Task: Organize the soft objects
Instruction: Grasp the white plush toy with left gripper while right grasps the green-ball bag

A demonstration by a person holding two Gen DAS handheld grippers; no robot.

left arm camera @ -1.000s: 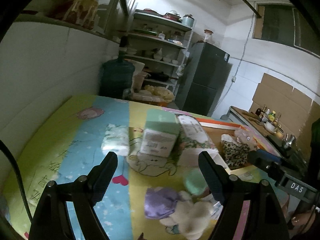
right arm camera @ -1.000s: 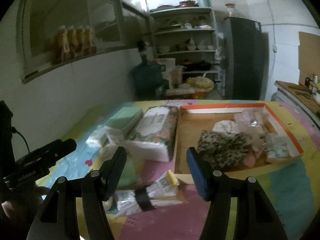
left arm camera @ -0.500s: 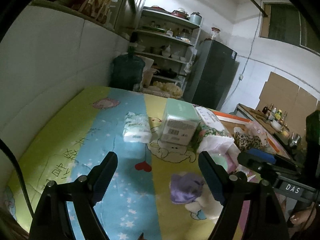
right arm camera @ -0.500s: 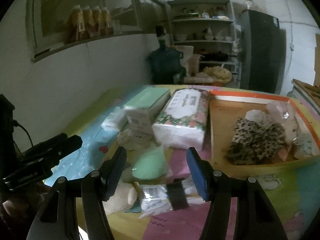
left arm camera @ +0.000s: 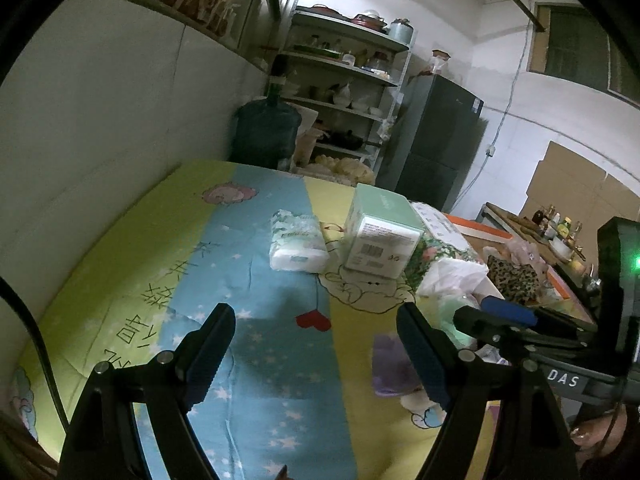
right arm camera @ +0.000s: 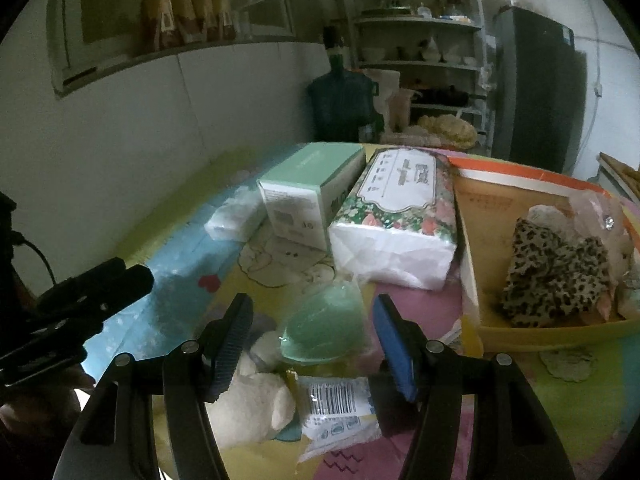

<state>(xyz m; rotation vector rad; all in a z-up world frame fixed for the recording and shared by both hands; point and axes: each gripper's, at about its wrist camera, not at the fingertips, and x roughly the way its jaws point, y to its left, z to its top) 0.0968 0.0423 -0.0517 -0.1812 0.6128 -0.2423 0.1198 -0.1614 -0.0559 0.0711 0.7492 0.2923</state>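
Moved in lower and closer since a second ago, both views; sponge and packets now larger and nearer the right gripper (right arm camera: 312, 336), purple cloth nearer the left gripper (left arm camera: 316, 344).

Right wrist view, near to far: jaws of the right gripper spread wide, gripping nothing. Just below the gap, at 6 o'clock, a clear packet (right arm camera: 336, 404) with a barcode, lying flat. At 7 o'clock, touching the left finger from behind, a cream plush toy (right arm camera: 256, 404). Between the fingertips and slightly beyond, a mint-green sponge (right arm camera: 324, 328) in clear wrap, untouched by either pad. Farther, at 12 o'clock, a floral tissue pack (right arm camera: 396, 216); to its left, touching, a mint box (right arm camera: 308, 196); at 10 o'clock a small white tissue pack (right arm camera: 232, 220). At 2 to 3 o'clock an orange-rimmed cardboard tray (right arm camera: 472, 288) holding a leopard-print cloth (right arm camera: 552, 272) and pale soft items behind it. All on a cartoon-print mat (right arm camera: 580, 392).

Left wrist view: left gripper likewise released, jaws wide over bare mat, holding nothing. At 4 o'clock, partly hidden by the right finger, a purple cloth (left arm camera: 390, 364). Beyond, at 12 to 1 o'clock, white pack, mint box and floral pack in a row. Far behind, a water jug (left arm camera: 266, 132), shelves (left arm camera: 344, 80) and a dark fridge (left arm camera: 436, 140).
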